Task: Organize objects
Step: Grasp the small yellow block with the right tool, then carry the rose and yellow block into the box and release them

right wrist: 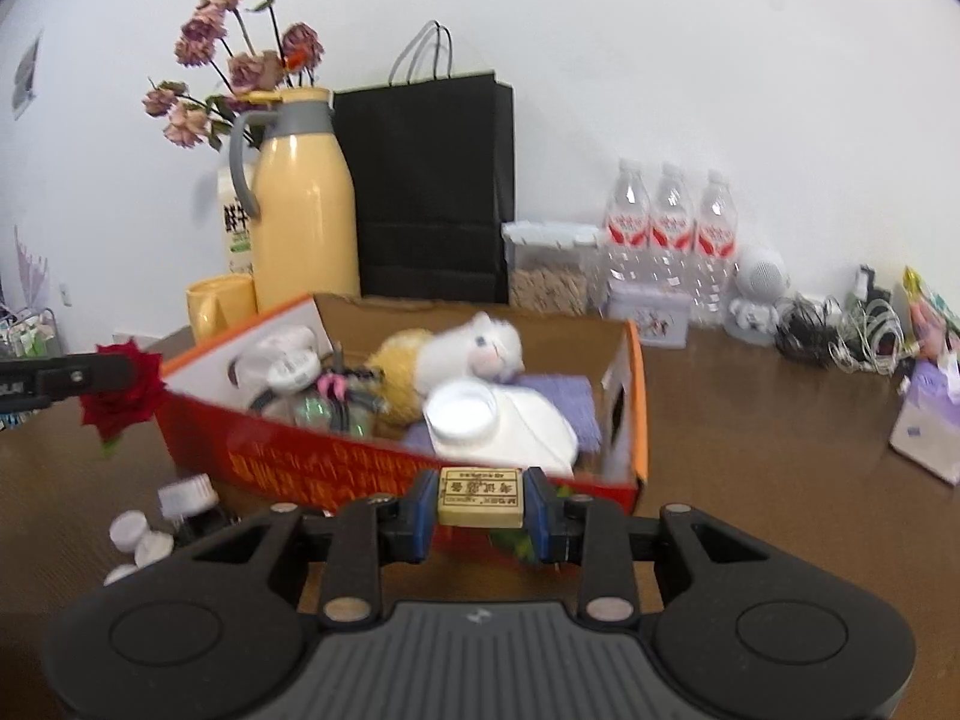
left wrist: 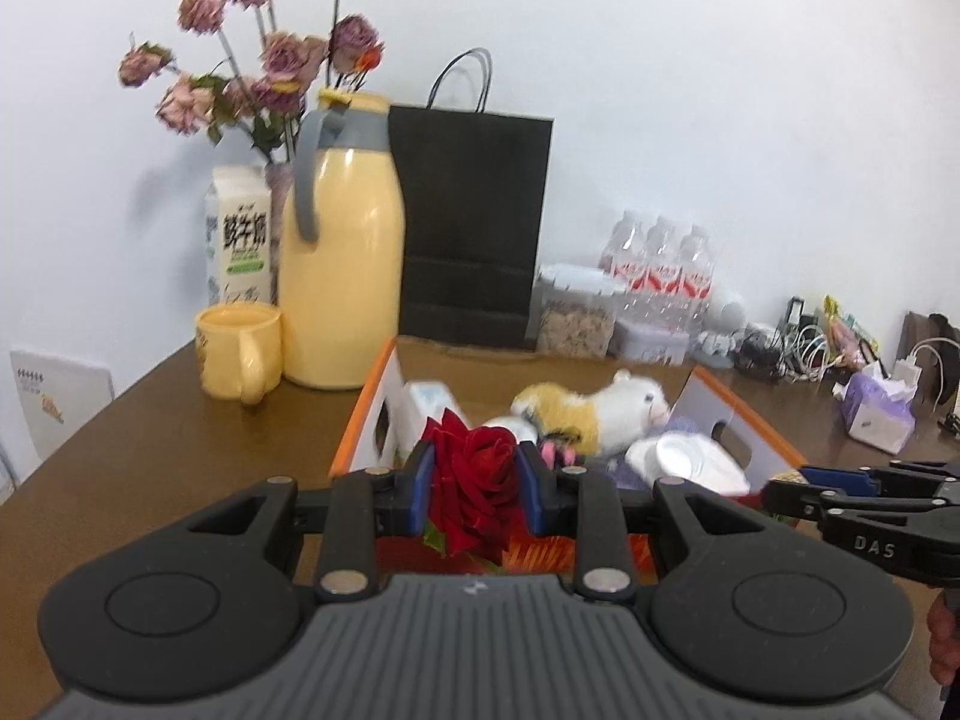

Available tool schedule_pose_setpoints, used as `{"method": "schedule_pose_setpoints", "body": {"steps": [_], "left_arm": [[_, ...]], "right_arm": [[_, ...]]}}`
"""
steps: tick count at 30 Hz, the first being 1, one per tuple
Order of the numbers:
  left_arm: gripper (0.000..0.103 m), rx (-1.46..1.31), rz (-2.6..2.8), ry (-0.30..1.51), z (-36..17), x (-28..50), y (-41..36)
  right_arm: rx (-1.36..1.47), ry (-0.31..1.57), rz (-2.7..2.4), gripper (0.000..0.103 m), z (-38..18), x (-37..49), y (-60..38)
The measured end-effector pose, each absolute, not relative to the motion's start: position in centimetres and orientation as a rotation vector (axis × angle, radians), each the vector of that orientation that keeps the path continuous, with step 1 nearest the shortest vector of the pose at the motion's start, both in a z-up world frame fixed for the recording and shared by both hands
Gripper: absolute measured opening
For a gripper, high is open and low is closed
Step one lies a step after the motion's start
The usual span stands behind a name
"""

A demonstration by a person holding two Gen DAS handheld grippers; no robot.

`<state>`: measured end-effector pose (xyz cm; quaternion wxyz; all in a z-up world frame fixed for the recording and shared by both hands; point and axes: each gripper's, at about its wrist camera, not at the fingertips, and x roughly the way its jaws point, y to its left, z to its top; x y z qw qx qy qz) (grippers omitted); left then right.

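Observation:
My left gripper (left wrist: 474,474) is shut on a red rose (left wrist: 480,468) and holds it just in front of the orange-rimmed cardboard box (left wrist: 360,414). In the right wrist view the rose (right wrist: 123,399) hangs at the box's left corner, in the left gripper (right wrist: 129,369). My right gripper (right wrist: 480,501) is shut on a small beige block with a printed label (right wrist: 480,495), near the red front wall of the box (right wrist: 636,396). Inside lie a white and yellow plush toy (right wrist: 456,360), a white lidded container (right wrist: 462,408) and other small items.
Behind the box stand a yellow thermos jug (left wrist: 339,264), a yellow mug (left wrist: 237,354), a milk carton (left wrist: 237,240), a vase of dried flowers (left wrist: 270,78), a black paper bag (left wrist: 471,228) and water bottles (right wrist: 666,234). Cables (right wrist: 840,330) and a tissue pack (left wrist: 879,414) lie right; small white bottles (right wrist: 156,528) front left.

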<state>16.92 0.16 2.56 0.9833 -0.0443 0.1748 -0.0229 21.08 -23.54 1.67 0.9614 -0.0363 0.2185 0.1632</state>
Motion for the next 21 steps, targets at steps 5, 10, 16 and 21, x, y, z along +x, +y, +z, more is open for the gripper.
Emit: {"method": "schedule_pose_setpoints", "body": {"steps": [5, 10, 16, 21], "left_arm": [[0.03, -0.073, -0.057, 0.325, 3.8, 19.2, -1.1], [0.03, -0.053, -0.064, 0.309, 4.9, 21.8, -2.3], [0.03, -0.061, -0.046, 0.318, 4.9, 25.5, -3.0], [0.03, -0.069, -0.018, 0.352, 3.4, 28.0, -3.0]], "right_arm": [[-0.08, 0.384, 0.333, 0.029, 3.8, 22.7, -22.5], [-0.088, 0.347, 0.326, 0.029, 5.4, 25.3, -21.5], [-0.078, 0.371, 0.301, 0.029, 5.5, 29.2, -21.2], [-0.06, 0.419, 0.283, 0.029, 3.9, 31.8, -21.7]]}}
